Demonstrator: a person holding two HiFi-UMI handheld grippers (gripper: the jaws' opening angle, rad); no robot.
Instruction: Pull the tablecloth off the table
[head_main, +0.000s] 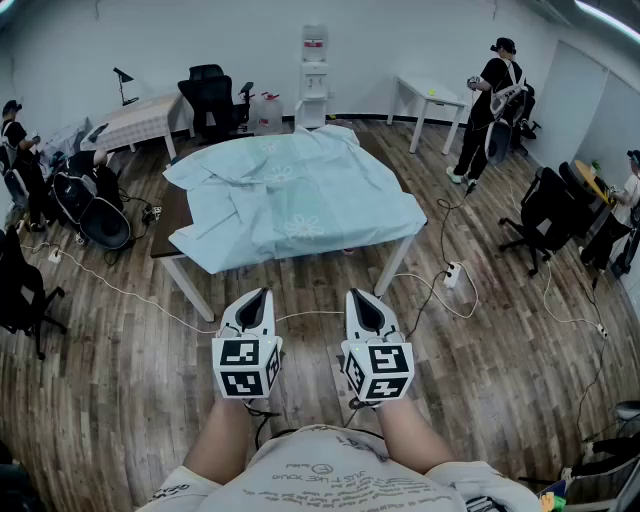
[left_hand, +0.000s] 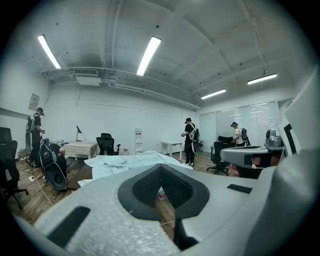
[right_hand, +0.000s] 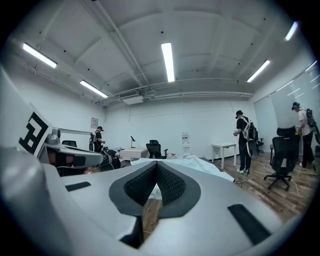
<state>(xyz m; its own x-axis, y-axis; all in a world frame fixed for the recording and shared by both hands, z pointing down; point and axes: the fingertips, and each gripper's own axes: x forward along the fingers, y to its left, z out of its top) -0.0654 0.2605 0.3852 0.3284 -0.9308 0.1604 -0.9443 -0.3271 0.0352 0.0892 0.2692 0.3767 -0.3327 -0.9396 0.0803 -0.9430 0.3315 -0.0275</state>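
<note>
- Tablecloth (head_main: 300, 195), head view: a pale blue cloth, rumpled and creased, lies over the table (head_main: 170, 222). It hangs over the near and right edges. A strip of dark tabletop is bare on the left side.
- Head view, grippers: the left gripper (head_main: 259, 294) and the right gripper (head_main: 363, 296) are held side by side over the wooden floor (head_main: 120, 380), in front of the table's near edge. Both point toward the table and neither touches the cloth. Each pair of jaws is pressed together at the tip and has hold of nothing.
- Head view, surroundings: a water dispenser (head_main: 314, 75) stands against the far wall. A black office chair (head_main: 210, 100) is left of it and a small white table (head_main: 430, 98) is right of it. A person in black (head_main: 488, 105) stands near that small table. A power strip (head_main: 452, 272) lies on the floor by the table's right leg.
- Left gripper view: the jaws are fully closed with nothing between them. The tablecloth shows beyond the tips, well apart from them. The right gripper's body fills the right edge.
- Right gripper view: the jaws are fully closed and empty. The tablecloth lies ahead, beyond the tips, with floor showing below them. The left gripper's marker cube shows at the left edge.
</note>
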